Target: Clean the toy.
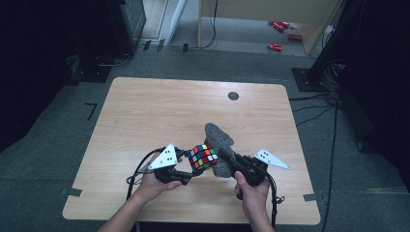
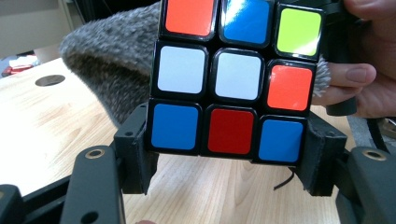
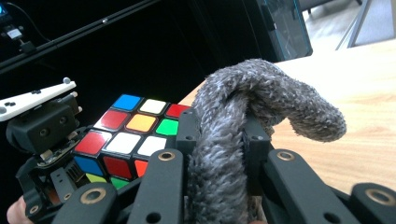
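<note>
Between my left jaws, right up against that gripper's camera, sits the puzzle cube [image 2: 232, 77]: my left gripper [image 2: 229, 154] is clamped on its bottom row, one pad on each side face, and the face turned toward me shows blue, red, blue across that row, two white and an orange above it, then orange, blue and yellow-green at the top. Beneath the jaws runs the wooden table [image 1: 145, 116], the biggest thing here, pale and bare around my hands, and the cube hangs above it without touching. Next in size is the grey cloth [image 3: 261, 107], fuzzy and bunched; my right gripper [image 3: 219, 140] is squeezed tight on it, a thick fold filling the gap between the jaws, the free end curling up over the tips and drooping off to one side. Just beyond my right jaws the cube is held by the left gripper, its top face showing blue, white, red, orange and green squares. From the high view the cloth [image 1: 220, 145] presses against the cube [image 1: 203, 156] on the side away from my left jaws, both raised between my two hands near the table's front edge
</note>
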A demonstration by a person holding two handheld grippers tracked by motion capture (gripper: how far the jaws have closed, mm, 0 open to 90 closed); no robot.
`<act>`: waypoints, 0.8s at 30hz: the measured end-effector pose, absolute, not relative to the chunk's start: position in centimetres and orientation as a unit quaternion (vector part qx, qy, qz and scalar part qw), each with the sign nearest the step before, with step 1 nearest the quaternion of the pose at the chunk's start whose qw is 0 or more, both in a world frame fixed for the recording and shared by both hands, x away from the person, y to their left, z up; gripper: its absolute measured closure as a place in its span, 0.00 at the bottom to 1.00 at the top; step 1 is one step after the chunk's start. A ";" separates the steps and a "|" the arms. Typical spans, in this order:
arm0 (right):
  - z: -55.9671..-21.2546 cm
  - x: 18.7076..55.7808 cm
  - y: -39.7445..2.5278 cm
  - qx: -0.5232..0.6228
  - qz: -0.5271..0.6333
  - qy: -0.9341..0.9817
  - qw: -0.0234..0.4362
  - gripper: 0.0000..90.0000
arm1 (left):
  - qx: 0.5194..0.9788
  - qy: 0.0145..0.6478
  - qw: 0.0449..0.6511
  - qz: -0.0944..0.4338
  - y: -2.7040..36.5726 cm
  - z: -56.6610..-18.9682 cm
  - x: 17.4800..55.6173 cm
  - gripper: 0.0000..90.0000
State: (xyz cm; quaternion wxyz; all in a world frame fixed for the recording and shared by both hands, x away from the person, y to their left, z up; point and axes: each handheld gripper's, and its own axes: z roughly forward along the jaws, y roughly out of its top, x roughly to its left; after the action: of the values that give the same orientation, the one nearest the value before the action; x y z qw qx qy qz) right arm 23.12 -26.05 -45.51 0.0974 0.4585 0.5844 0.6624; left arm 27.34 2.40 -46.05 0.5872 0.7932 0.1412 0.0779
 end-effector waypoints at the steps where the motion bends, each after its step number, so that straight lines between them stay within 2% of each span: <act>1: -45.6 23.1 -26.1 0.452 0.661 0.589 0.106 0.83 | 0.792 0.145 0.588 0.080 2.6 -46.0 27.4 0.38; 4: -45.8 23.1 -26.1 0.420 0.646 0.620 0.145 0.82 | 0.783 0.158 0.597 0.079 3.3 -45.8 27.9 0.38; 7: -46.3 23.3 -25.8 0.378 0.641 0.650 0.153 0.81 | 0.773 0.168 0.609 0.061 4.0 -45.6 28.3 0.38; 13: -47.8 22.9 -23.4 0.265 0.607 0.720 0.207 0.78 | 0.767 0.169 0.619 0.028 4.1 -45.3 28.5 0.38; 19: -48.6 22.3 -21.8 0.204 0.570 0.751 0.263 0.77 | 0.771 0.177 0.611 0.006 4.2 -45.5 28.9 0.38; 24: -48.2 22.4 -22.6 0.193 0.570 0.743 0.294 0.78 | 0.775 0.181 0.606 -0.002 4.2 -45.6 29.1 0.38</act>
State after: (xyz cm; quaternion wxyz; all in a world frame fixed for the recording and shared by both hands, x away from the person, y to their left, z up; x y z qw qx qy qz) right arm 22.39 -22.63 -48.22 0.2942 0.1927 0.7429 0.5696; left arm 29.11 4.24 -45.56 0.6056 0.7749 0.1811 -0.0022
